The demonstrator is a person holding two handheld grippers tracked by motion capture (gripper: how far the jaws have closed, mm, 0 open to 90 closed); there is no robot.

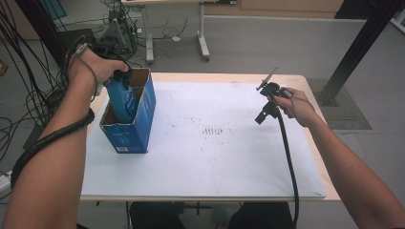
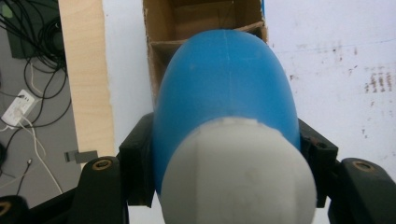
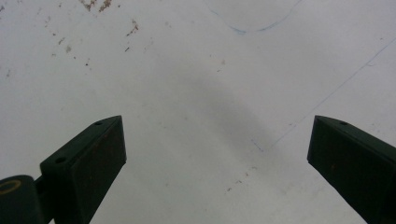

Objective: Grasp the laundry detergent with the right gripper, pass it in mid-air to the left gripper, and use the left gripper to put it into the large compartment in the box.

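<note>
bottle lower half hidden inside box | cap cut off by bottom edge | box label print too small to read

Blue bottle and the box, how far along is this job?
Done: the left gripper is shut on the blue bottle, whose lower end is already inside the box. In hand: lowering it in. Left: seat and release it. The right gripper waits open above the bare table.

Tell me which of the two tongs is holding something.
The left tongs: clamped on the blue bottle over the cardboard box. The right tongs gape, empty.
</note>
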